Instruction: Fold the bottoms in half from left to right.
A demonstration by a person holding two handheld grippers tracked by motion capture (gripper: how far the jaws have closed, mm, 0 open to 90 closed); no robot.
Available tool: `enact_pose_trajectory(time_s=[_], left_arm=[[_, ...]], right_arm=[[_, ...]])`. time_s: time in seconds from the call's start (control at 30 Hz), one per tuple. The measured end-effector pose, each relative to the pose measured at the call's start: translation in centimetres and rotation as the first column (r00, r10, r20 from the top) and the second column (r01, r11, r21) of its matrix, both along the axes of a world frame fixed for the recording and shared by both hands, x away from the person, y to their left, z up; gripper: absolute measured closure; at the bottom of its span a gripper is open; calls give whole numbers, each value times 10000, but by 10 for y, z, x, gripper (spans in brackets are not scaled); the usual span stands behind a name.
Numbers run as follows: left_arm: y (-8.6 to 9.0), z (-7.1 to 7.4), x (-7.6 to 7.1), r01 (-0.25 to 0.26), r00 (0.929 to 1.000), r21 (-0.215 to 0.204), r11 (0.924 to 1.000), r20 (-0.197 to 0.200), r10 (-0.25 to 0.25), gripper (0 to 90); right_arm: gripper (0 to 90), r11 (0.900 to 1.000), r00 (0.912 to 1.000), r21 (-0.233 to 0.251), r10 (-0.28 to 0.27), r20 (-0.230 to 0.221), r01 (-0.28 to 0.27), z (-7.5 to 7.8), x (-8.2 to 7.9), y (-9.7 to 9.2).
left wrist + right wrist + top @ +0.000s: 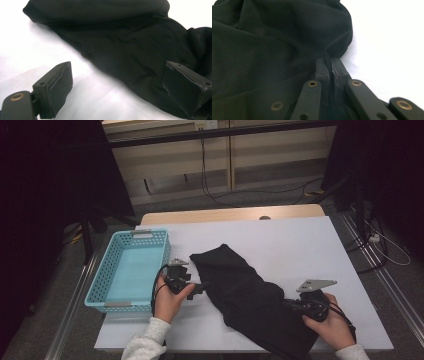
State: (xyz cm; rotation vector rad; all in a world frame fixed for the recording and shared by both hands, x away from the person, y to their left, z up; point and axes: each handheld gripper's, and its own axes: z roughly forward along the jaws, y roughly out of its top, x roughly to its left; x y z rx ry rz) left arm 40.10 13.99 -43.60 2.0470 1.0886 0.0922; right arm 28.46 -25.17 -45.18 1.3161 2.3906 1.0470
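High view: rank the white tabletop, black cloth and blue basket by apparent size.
1. White tabletop
2. Black cloth
3. Blue basket, looking somewhat smaller than the cloth, though the cloth runs past the table's near edge.

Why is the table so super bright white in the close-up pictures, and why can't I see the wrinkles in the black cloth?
Both gripper views: glare washes out the table; the black cloth is dark, its folds faint. High view: dim, softer.

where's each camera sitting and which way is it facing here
high view: above the person's side, looking forward and down at the white table; both hands, left gripper, right gripper.
left gripper view: on that gripper, jaws wide, facing the black cloth.
right gripper view: jaws pinching cloth edge.
Shared: cloth, table.
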Motion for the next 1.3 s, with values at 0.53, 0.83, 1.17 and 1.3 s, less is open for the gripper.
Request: enact_pose_trajectory(time_s=[0.53, 0.83, 1.17, 1.3], left_arm=[[2, 1, 0, -57, 10000, -29, 10000, -5, 57, 99], [3, 1, 1, -128, 9999, 23, 9999, 43, 128, 99], [4, 1, 1, -147, 9999, 17, 9999, 30, 147, 100], [5, 1, 2, -320, 9995, 3, 9995, 57, 320, 95]], right_arm=[[871, 10000, 9999, -17, 8, -134, -8, 2, 3, -12], [871, 9995, 9994, -38, -318, -166, 317, 4, 5, -26], [870, 9989, 9987, 142, -438, -259, 442, 2, 9, -41], [870, 9981, 9979, 168, -590, -262, 595, 2, 11, -47]])
